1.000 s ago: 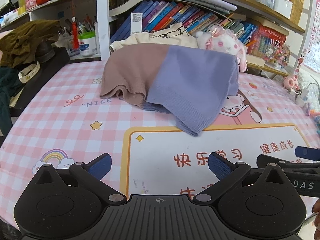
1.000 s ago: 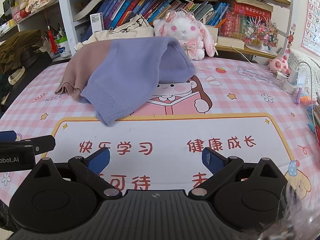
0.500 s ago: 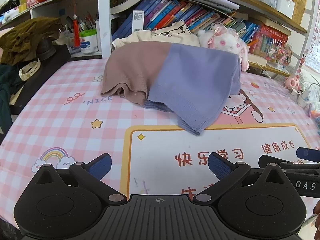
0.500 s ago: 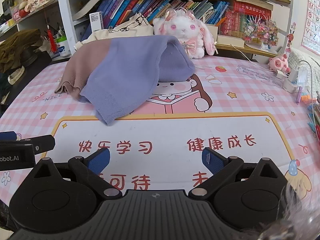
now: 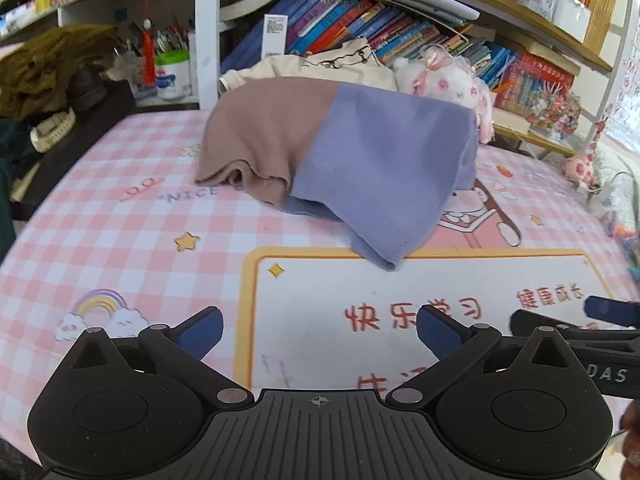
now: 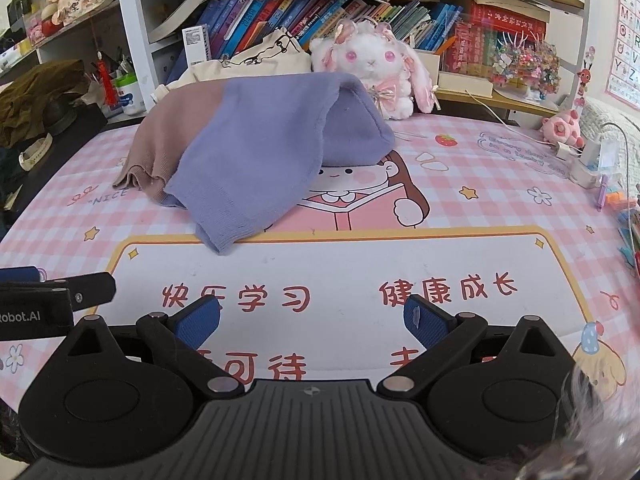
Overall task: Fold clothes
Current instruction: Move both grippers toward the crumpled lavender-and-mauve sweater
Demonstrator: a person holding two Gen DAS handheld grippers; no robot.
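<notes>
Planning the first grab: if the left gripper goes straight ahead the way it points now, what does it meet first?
Probably the sweater: its purple cuff lies nearest, straight ahead. The left gripper is open, with only bare mat before it. Depth is uncertain.

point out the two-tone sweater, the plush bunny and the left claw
two-tone sweater point(image 6: 256, 148): right wrist view, on the purple sleeve draped toward the front.
plush bunny point(image 6: 370, 60): right wrist view, on its white face between the pink eyes.
left claw point(image 5: 320, 330): left wrist view, midway between its open blue fingertips.
</notes>
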